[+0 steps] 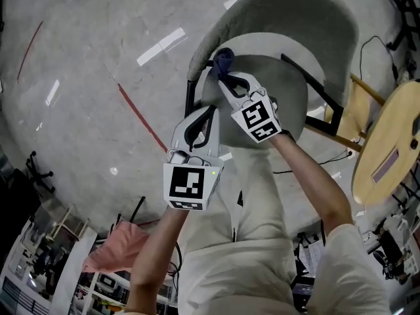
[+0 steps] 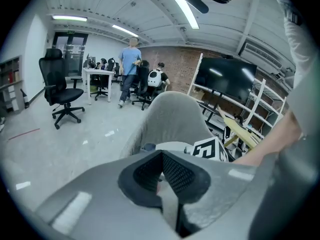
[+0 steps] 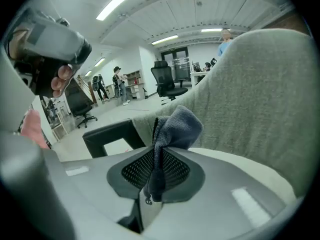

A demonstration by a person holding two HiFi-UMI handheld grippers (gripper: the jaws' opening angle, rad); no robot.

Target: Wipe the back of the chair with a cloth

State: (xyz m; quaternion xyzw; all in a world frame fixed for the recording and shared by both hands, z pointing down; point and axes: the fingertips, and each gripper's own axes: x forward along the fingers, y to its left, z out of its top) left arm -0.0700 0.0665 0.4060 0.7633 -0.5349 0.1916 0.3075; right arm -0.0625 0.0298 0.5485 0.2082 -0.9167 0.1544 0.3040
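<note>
One blue cloth (image 3: 177,126), thinly pinched in your right gripper (image 3: 156,159), may drag free on the chair back (image 3: 260,99); left gripper (image 2: 161,176) closed, empty.

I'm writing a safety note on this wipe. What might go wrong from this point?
1. The cloth is pinched by only a thin fold in the right gripper, with most of it bunched beyond the jaws. Drag on the fabric chair back may pull it loose.
2. The left gripper, shut and empty, sits close beside the right one, so a wide sweep may knock them together.
</note>
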